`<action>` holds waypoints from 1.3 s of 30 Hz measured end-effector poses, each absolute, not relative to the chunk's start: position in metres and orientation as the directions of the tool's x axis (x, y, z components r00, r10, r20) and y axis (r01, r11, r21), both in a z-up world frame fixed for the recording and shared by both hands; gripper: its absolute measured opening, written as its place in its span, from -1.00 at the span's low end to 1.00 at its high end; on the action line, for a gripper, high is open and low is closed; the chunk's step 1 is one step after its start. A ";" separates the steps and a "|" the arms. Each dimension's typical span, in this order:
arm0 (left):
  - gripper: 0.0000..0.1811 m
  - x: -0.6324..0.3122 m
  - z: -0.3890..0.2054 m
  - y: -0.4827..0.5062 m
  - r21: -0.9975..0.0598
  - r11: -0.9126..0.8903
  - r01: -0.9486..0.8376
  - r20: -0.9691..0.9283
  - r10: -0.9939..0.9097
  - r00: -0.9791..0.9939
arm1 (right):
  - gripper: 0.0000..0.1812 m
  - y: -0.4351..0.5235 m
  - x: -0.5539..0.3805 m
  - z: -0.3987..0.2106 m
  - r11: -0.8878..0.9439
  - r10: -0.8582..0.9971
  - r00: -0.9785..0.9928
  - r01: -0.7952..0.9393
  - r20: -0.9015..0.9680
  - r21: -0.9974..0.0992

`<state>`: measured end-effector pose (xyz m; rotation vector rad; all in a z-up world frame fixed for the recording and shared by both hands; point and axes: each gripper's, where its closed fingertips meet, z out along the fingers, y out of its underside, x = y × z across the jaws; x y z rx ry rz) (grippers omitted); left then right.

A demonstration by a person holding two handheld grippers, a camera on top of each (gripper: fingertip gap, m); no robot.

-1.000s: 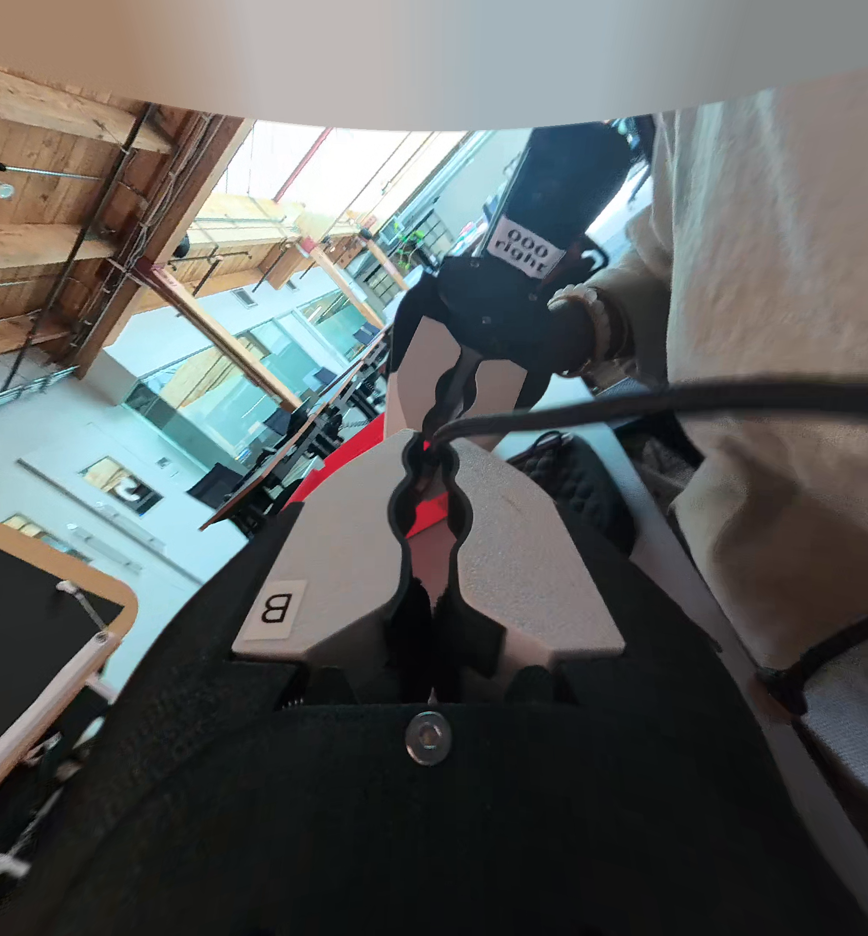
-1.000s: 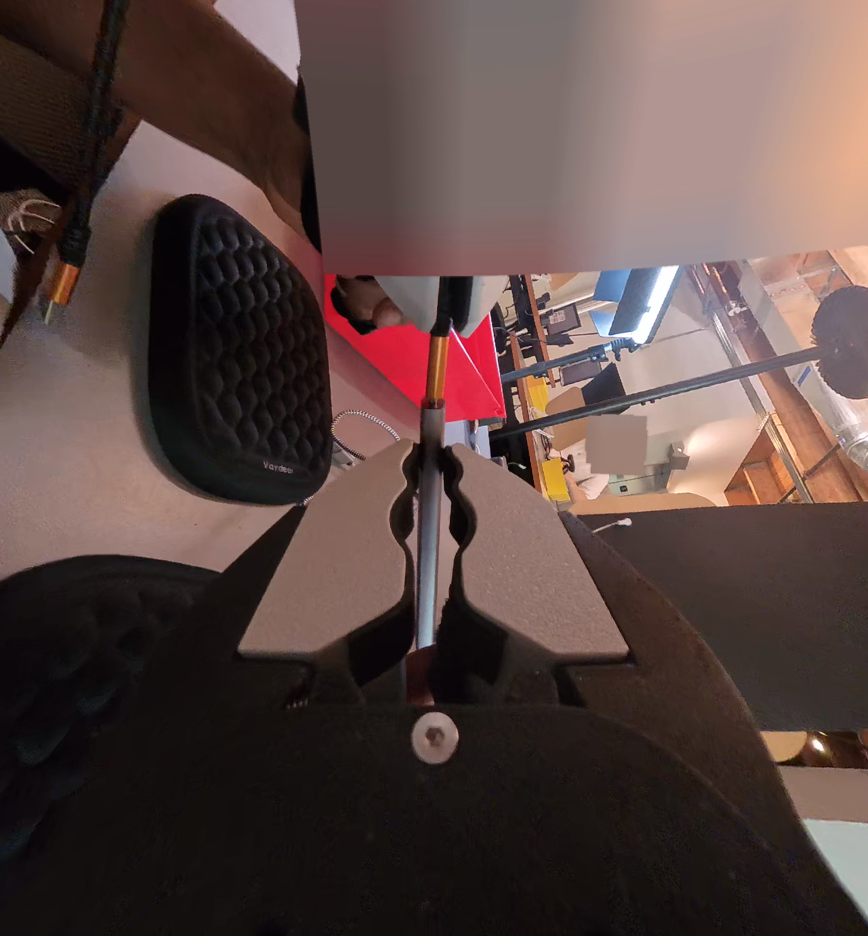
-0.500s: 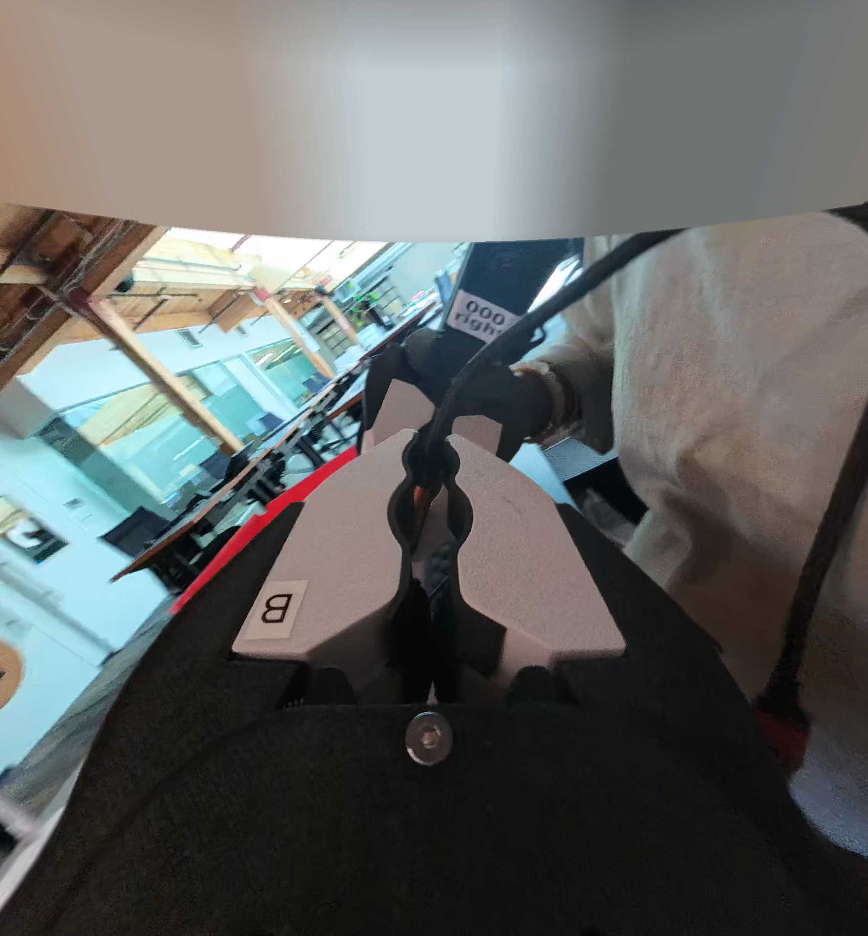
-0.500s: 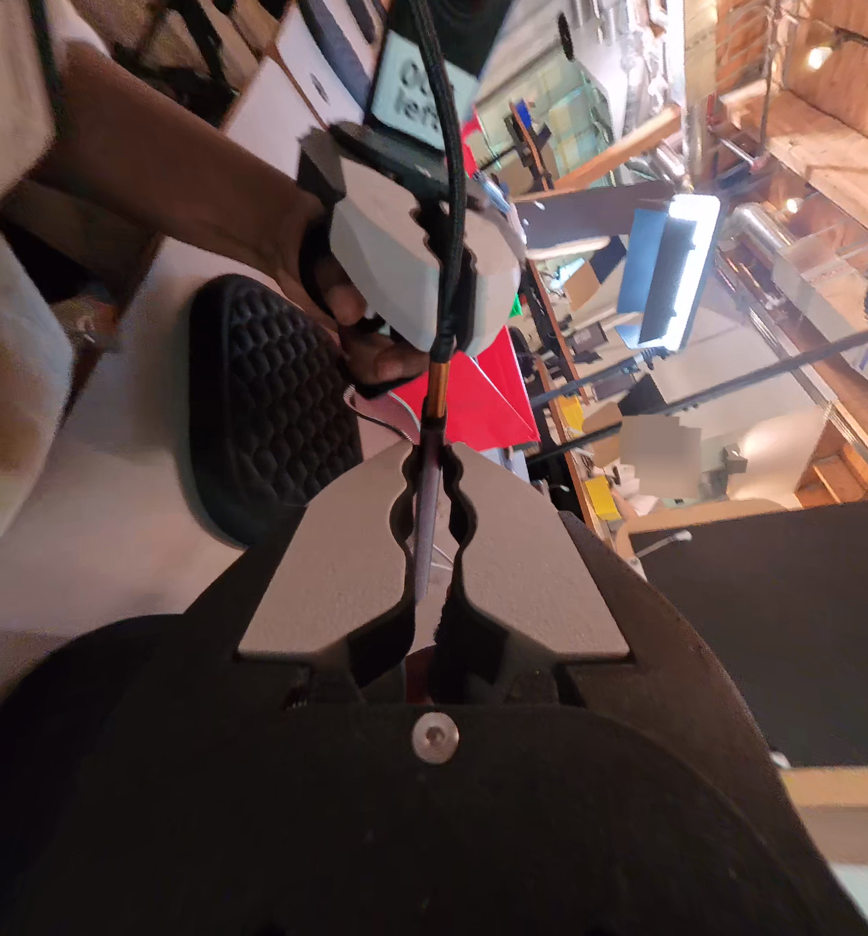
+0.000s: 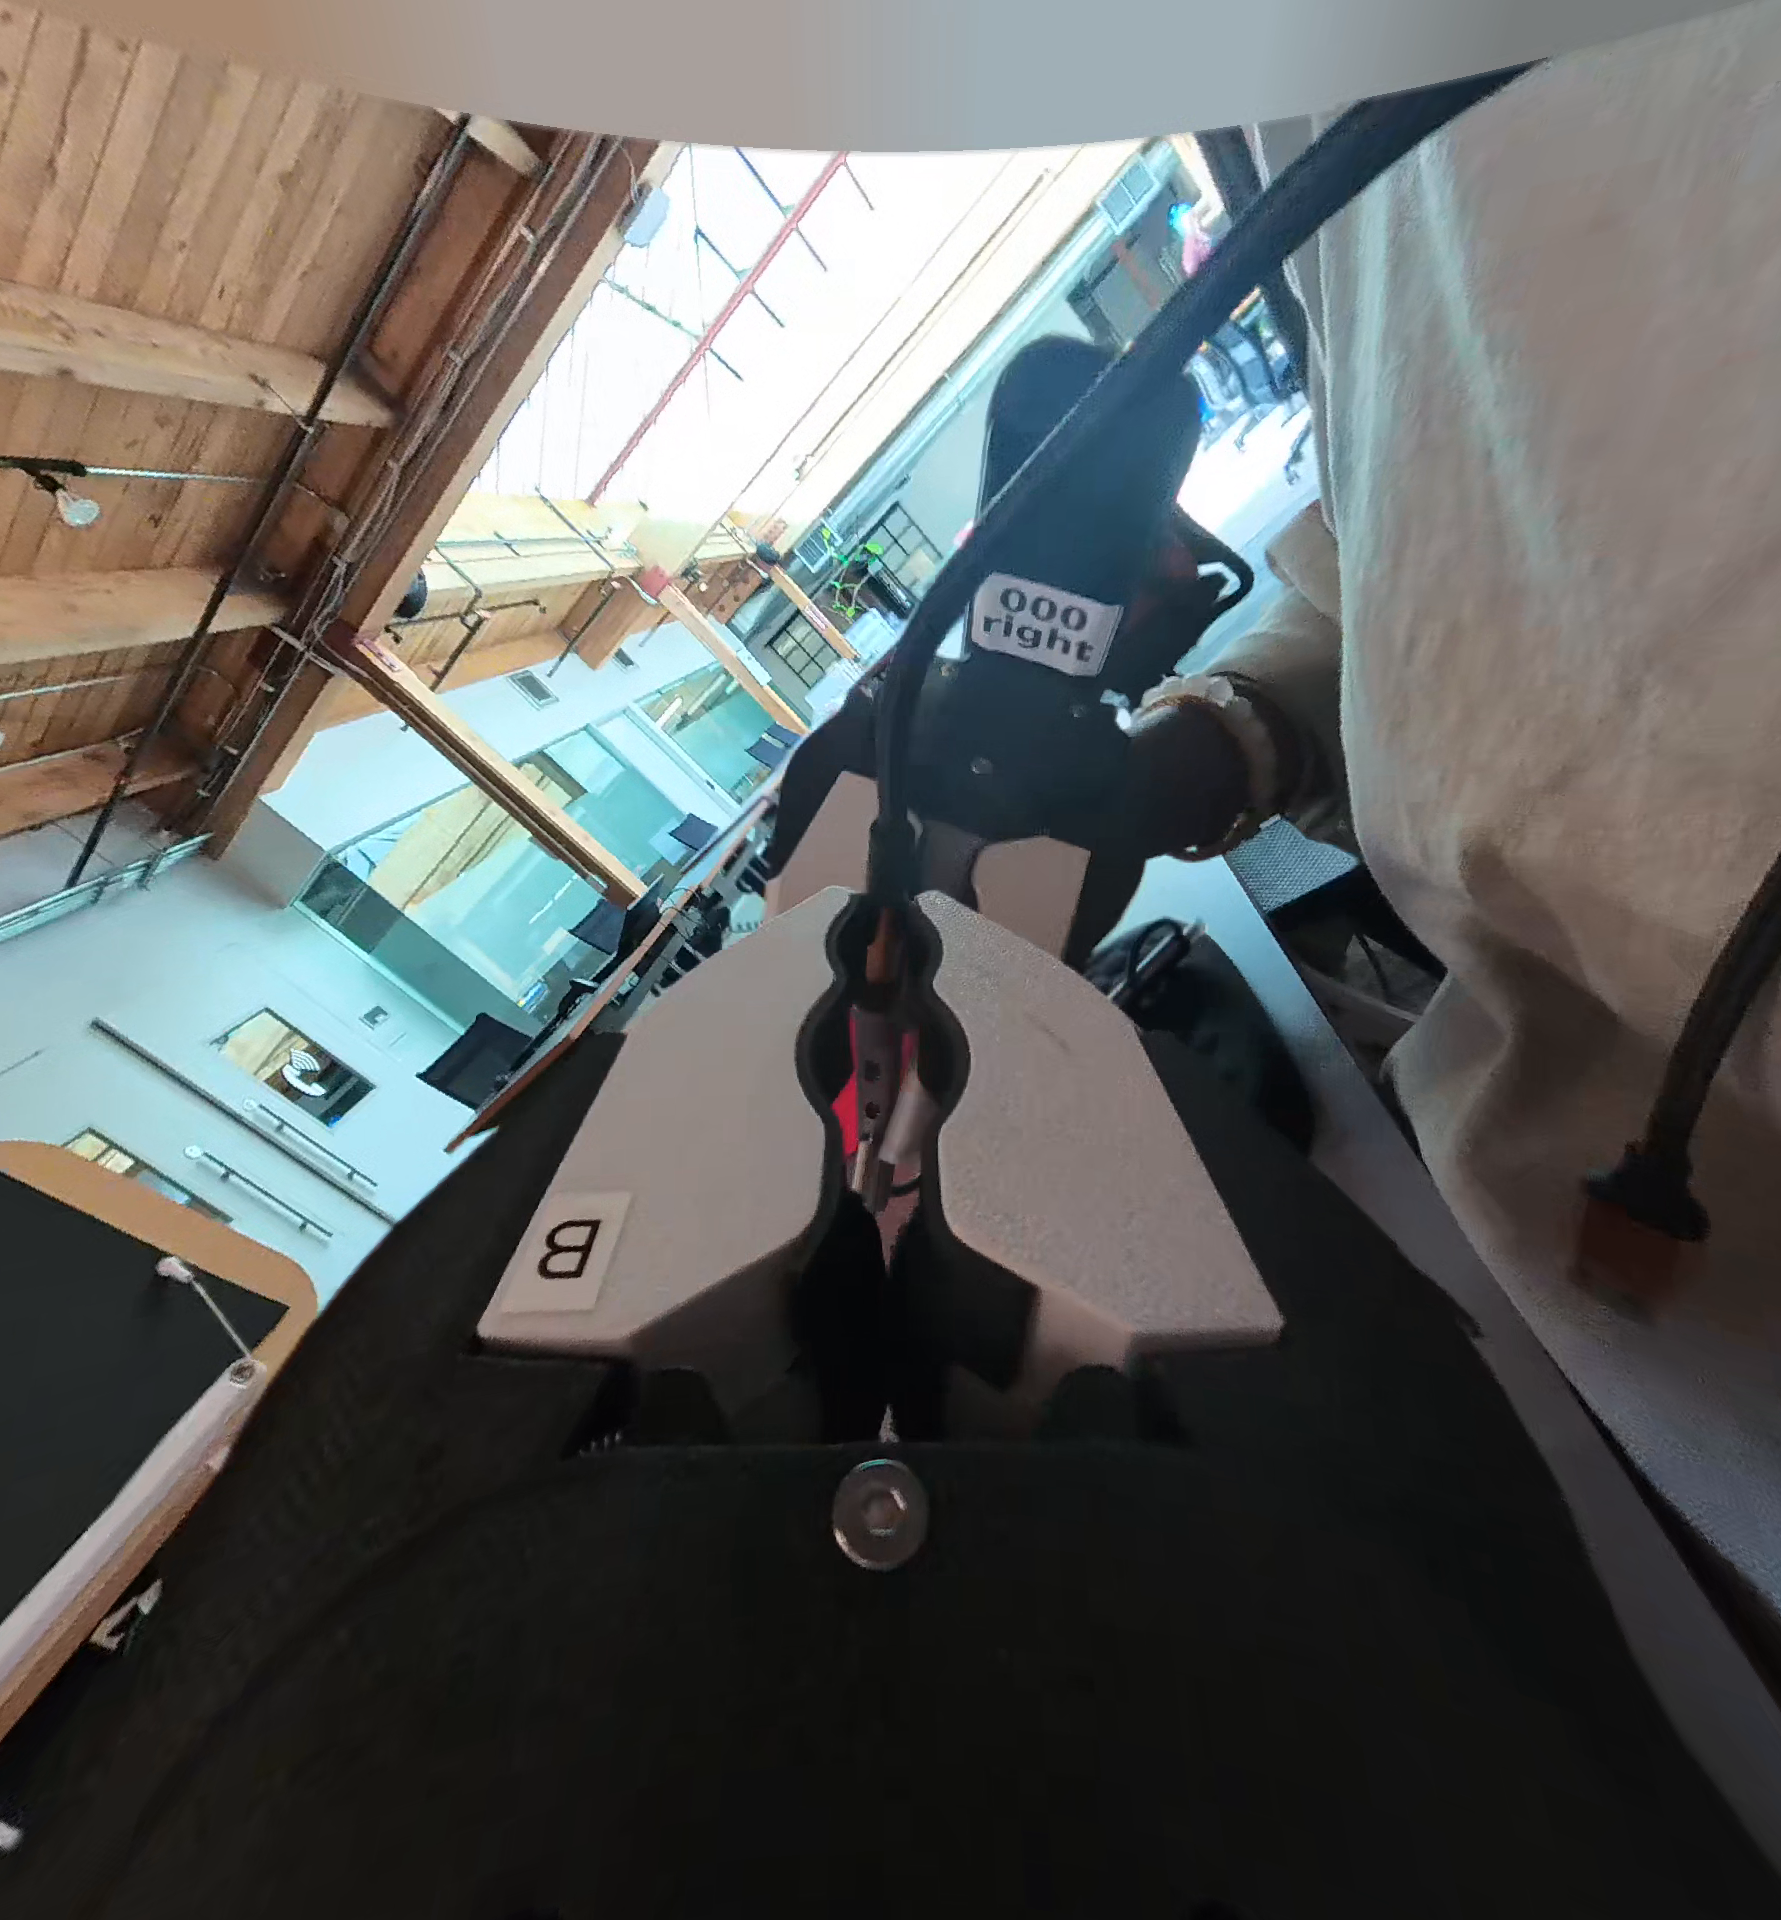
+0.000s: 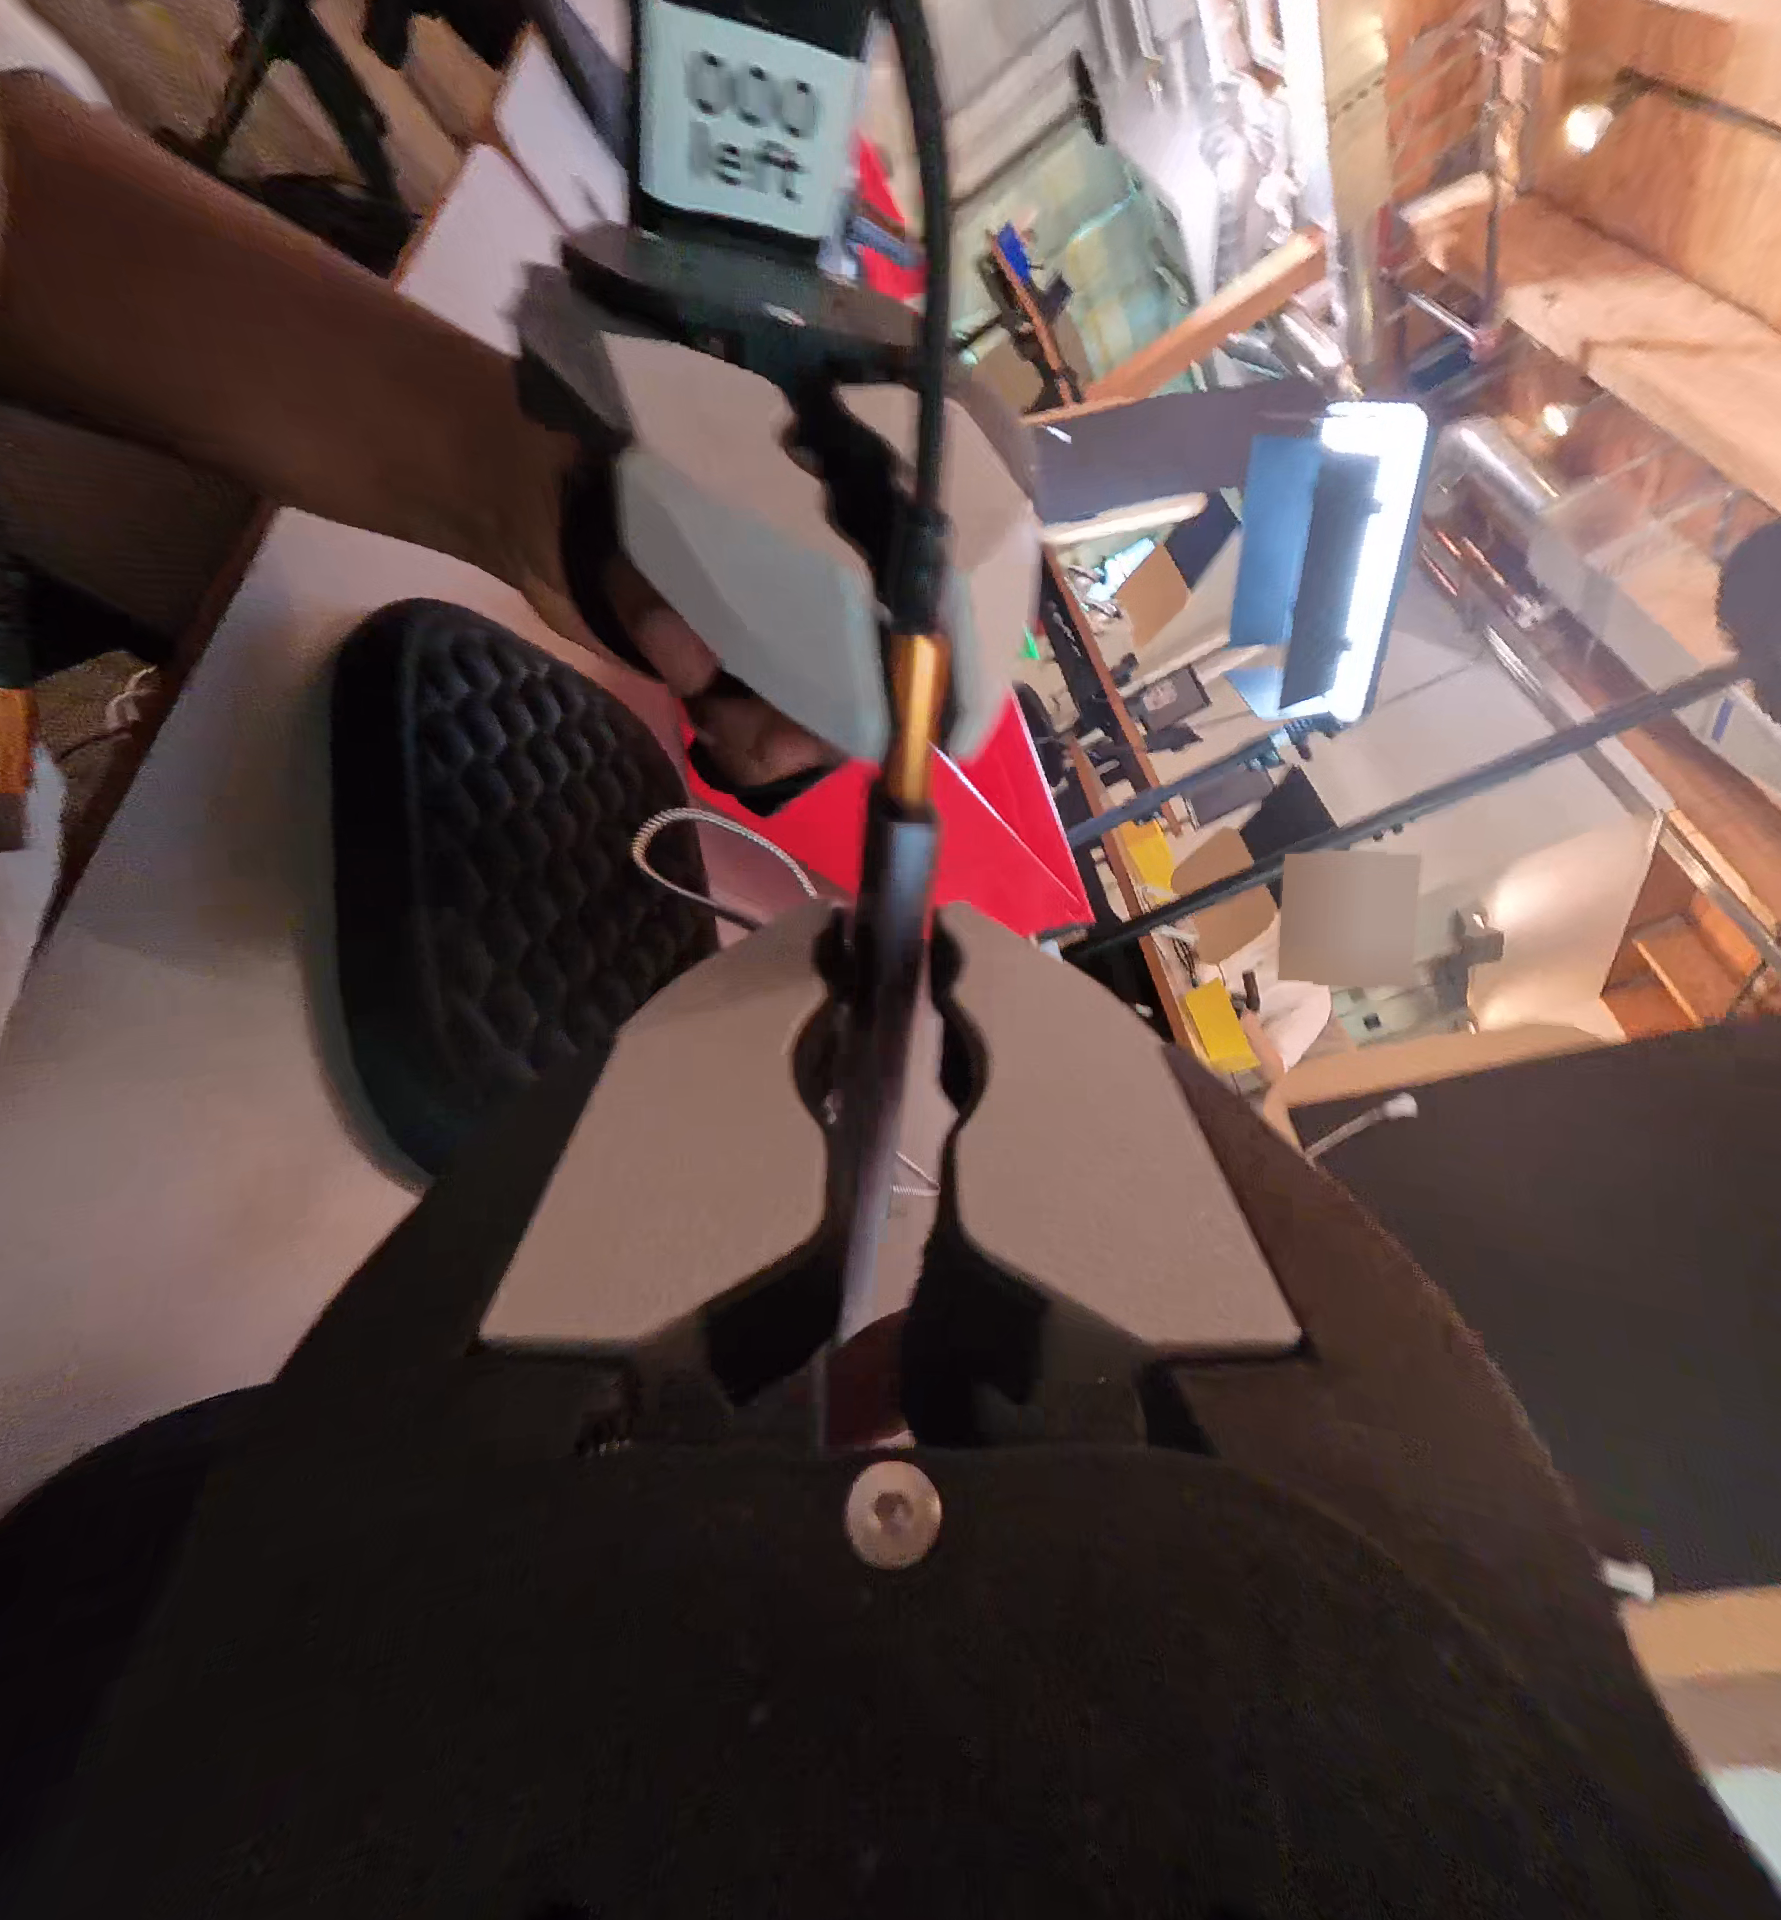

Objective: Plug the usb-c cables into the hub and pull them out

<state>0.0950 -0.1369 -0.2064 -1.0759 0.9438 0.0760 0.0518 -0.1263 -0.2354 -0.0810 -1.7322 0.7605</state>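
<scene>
since a second ago i've lifted both grippers off the worktop (image 6: 138, 1091) and drawn them closer. left gripper (image 5: 884, 940) jaws narrow, clamped on the black cable (image 5: 1125, 416) at its gold plug. right gripper (image 6: 886, 935) jaws pinch the grey hub (image 6: 891, 997), plug seated in its tip. black pouch (image 6: 512, 831) lies left.

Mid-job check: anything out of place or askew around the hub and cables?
One thing: a second cable's orange plug hangs loose in front of the person's shirt, unplugged. Otherwise the gold plug in the left gripper lines up with the hub held by the right gripper. No damage shows.
</scene>
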 end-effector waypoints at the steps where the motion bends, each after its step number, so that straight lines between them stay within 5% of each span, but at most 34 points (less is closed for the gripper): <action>1: -0.95 0.096 -0.209 -0.136 -0.716 0.507 -0.479 -0.685 -0.383 0.620 | -0.89 -0.130 0.051 -0.237 0.793 0.415 -0.319 -0.333 0.852 -0.511; 20: -0.97 0.116 -0.191 -0.156 -0.767 0.575 -0.286 -0.614 -0.525 0.590 | -0.93 -0.136 0.061 -0.234 0.761 0.456 -0.384 -0.300 0.803 -0.575; 27: -0.92 0.110 -0.184 -0.148 -0.701 0.570 -0.428 -0.687 -0.382 0.618 | -0.91 -0.124 0.051 -0.221 0.807 0.452 -0.256 -0.290 0.855 -0.514; 28: -0.64 0.103 -0.183 -0.145 -0.698 0.552 -0.456 -0.689 -0.344 0.638 | -0.91 -0.119 0.050 -0.216 0.794 0.475 -0.246 -0.294 0.845 -0.532; 30: -0.46 0.079 -0.187 -0.136 -0.732 0.466 -0.496 -0.658 -0.295 0.693 | -0.91 -0.104 0.049 -0.204 0.758 0.541 -0.215 -0.295 0.813 -0.582; 35: -0.43 0.001 -0.216 -0.117 -0.803 0.114 -0.585 -0.595 -0.094 0.798 | -0.91 -0.066 0.034 -0.202 0.649 0.707 -0.255 -0.135 0.660 -0.748; 39: -0.46 -0.034 -0.233 -0.111 -0.801 -0.079 -0.593 -0.596 0.012 0.803 | -0.90 -0.056 0.018 -0.210 0.707 0.678 -0.253 -0.033 0.690 -0.706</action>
